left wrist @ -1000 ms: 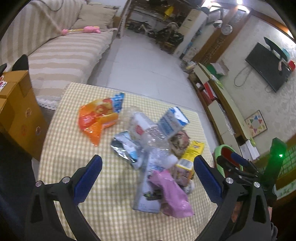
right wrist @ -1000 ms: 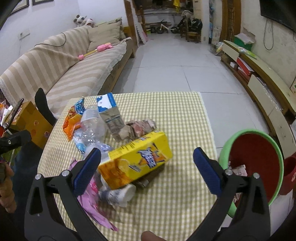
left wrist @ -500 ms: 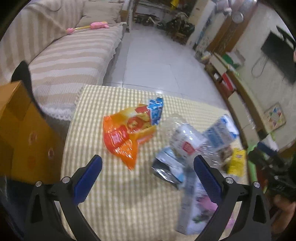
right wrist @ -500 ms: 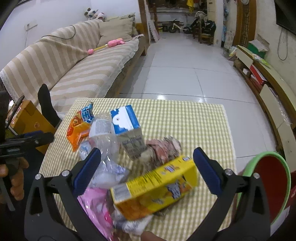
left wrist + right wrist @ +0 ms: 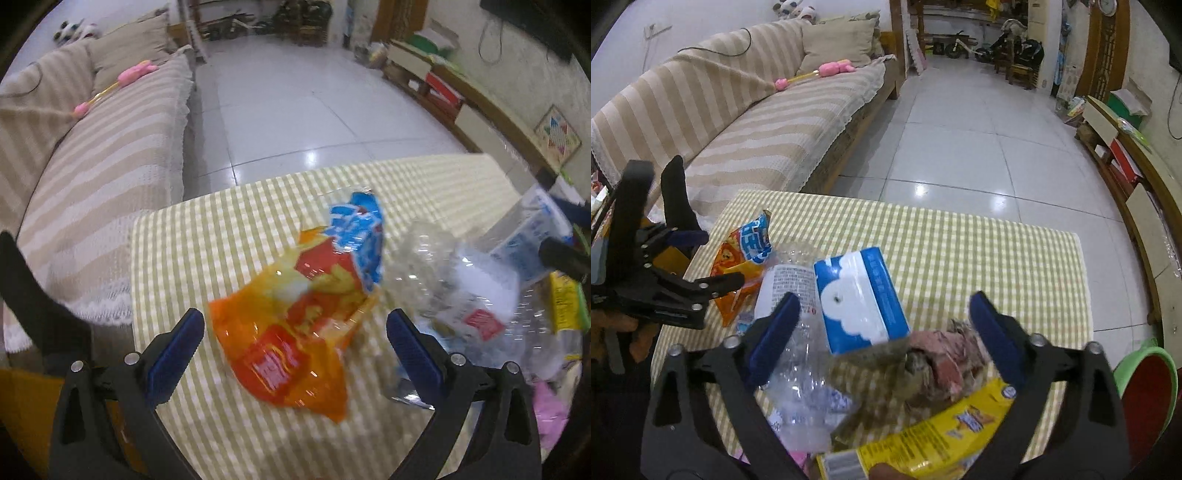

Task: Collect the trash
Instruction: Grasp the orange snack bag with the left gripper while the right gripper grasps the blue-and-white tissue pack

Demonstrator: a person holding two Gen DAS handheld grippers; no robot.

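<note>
A pile of trash lies on a table with a yellow checked cloth point(image 5: 960, 240). My left gripper point(image 5: 295, 343) is open, its jaws on either side of an orange and blue snack bag point(image 5: 306, 314), which also shows in the right wrist view point(image 5: 746, 258). My right gripper point(image 5: 882, 332) is open over a blue and white milk carton point(image 5: 857, 302), with a crushed clear bottle point(image 5: 790, 288), a crumpled wrapper point(image 5: 942, 362) and a yellow box point(image 5: 934, 439) close by. The bottle point(image 5: 461, 302) and carton point(image 5: 532, 236) lie right of the left gripper.
A green and red bin point(image 5: 1145, 380) stands on the floor at the table's right. A striped sofa point(image 5: 768, 110) runs along the left. A cardboard box point(image 5: 22, 406) sits by the table's left edge. A low TV shelf point(image 5: 1137, 177) lines the right wall.
My left gripper has swung left and closed in on the orange snack bag. My right gripper has moved forward from the yellow box to over the milk carton.
</note>
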